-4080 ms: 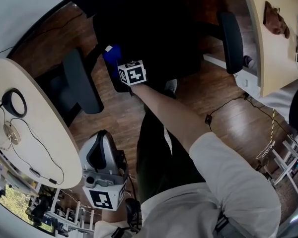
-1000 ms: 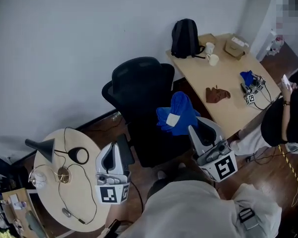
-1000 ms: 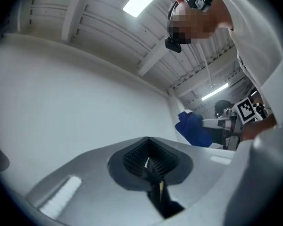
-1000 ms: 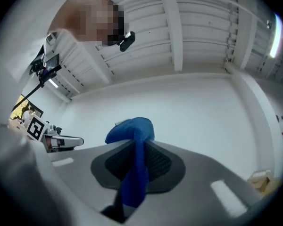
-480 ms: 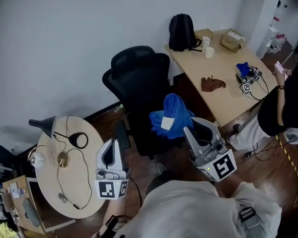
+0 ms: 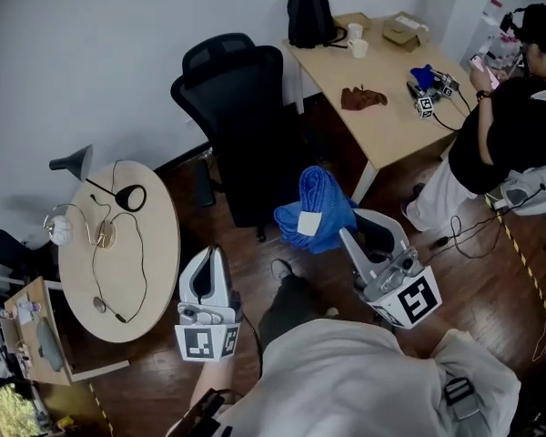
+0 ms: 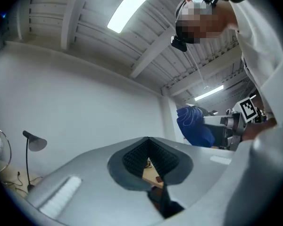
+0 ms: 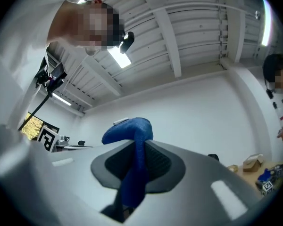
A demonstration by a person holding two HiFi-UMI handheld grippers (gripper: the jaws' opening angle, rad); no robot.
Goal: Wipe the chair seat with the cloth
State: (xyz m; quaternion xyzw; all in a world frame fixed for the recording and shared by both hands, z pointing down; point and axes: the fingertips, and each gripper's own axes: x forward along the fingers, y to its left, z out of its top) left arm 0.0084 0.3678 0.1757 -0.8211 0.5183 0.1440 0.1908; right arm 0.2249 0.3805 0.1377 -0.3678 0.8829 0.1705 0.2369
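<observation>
The blue terry cloth has been lifted off the seat of the black mesh office chair and carried back; the chair now stands well apart, so wiping is judged finished (or at least paused); the right gripper is clamped on a fold of the cloth, which is bunched beyond its tips; the left gripper is held closed with nothing in it.

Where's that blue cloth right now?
In the head view, just right of centre: the blue cloth is pinched in the right gripper, held in the air near the black chair, off its seat.
</observation>
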